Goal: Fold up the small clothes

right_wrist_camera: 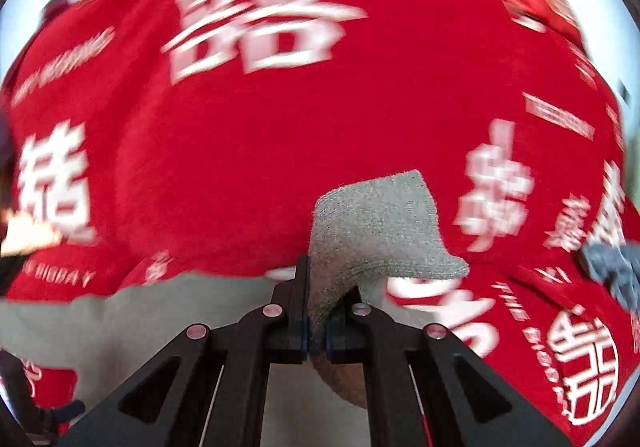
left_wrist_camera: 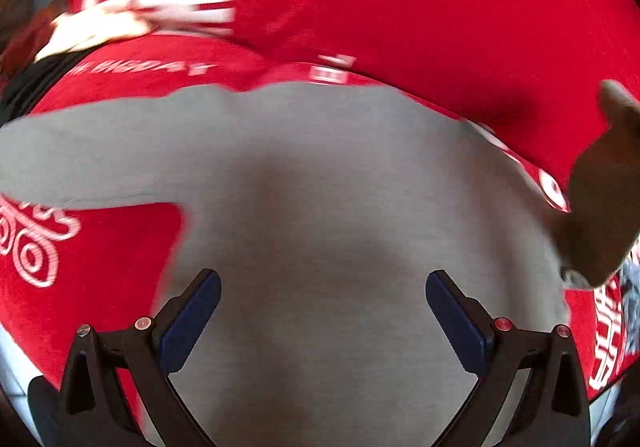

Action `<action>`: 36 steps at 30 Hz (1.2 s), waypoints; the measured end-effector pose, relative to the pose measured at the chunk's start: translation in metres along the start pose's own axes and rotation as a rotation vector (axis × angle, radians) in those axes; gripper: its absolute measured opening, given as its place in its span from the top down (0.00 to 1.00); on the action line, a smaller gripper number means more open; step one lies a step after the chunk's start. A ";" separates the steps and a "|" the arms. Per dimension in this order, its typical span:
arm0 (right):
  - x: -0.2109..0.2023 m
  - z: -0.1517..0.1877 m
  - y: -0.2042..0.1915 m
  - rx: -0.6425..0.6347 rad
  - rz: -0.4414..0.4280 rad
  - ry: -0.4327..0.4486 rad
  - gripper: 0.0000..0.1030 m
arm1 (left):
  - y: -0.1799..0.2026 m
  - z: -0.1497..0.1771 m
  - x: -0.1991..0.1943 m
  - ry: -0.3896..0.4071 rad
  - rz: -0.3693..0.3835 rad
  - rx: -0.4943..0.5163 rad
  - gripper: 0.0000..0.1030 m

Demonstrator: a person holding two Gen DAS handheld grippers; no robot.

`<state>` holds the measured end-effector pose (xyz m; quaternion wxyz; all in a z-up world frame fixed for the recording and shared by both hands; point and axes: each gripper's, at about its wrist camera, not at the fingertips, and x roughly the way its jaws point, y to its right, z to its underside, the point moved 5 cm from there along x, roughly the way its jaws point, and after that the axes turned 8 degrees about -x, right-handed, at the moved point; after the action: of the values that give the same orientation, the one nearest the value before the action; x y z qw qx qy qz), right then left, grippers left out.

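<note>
Grey garment (left_wrist_camera: 320, 187) fills the left wrist view's centre, lying on a red cloth with white characters (left_wrist_camera: 420, 7); left tongs (left_wrist_camera: 323, 307) gape wide above it. Right tongs (right_wrist_camera: 316, 311) pinch its corner (right_wrist_camera: 380, 223). Grey-blue fabric (right_wrist_camera: 612, 267) sits at right edge.

Left gripper (left_wrist_camera: 323, 321) had its jaws spread wide, nothing between the pads, pointed steeply down. Right gripper (right_wrist_camera: 317, 311) was clamped shut on a fold of grey cloth (right_wrist_camera: 380, 223), angled down less steeply.
</note>
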<state>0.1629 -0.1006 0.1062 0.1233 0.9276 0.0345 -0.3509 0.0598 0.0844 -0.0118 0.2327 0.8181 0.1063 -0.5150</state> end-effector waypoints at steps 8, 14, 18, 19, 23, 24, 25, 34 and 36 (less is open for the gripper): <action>0.073 0.058 -0.156 -0.293 -0.012 -0.154 0.95 | -0.093 0.006 0.007 -0.010 0.002 -0.149 0.00; 0.087 0.086 -0.183 -0.388 -0.143 -0.292 0.75 | -0.112 0.013 0.006 -0.008 0.053 -0.201 0.00; 0.046 0.073 -0.194 -0.453 -0.315 -0.229 0.31 | -0.119 0.011 -0.009 0.037 0.057 -0.222 0.00; 0.035 0.069 -0.195 -0.471 -0.359 -0.212 0.31 | -0.121 0.011 -0.012 0.048 0.055 -0.229 0.00; -0.006 0.054 -0.171 -0.476 -0.415 -0.124 0.30 | -0.130 0.012 -0.022 0.059 0.037 -0.265 0.00; -0.011 0.054 -0.155 -0.444 -0.433 -0.117 0.29 | -0.127 0.011 -0.022 0.058 0.031 -0.262 0.00; -0.013 0.054 -0.135 -0.399 -0.441 -0.112 0.25 | -0.121 0.010 -0.022 0.059 0.023 -0.246 0.00; 0.070 0.116 0.045 -0.079 -0.158 -0.310 0.23 | 0.024 -0.013 -0.013 0.059 0.119 0.029 0.00; 0.093 0.128 0.059 -0.044 -0.140 -0.364 0.23 | 0.062 -0.025 0.013 0.031 0.103 0.092 0.00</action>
<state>0.1595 -0.1921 -0.0364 0.1232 0.8412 0.0838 -0.5199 0.1113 0.0422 0.0021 0.2194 0.8401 0.0438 -0.4942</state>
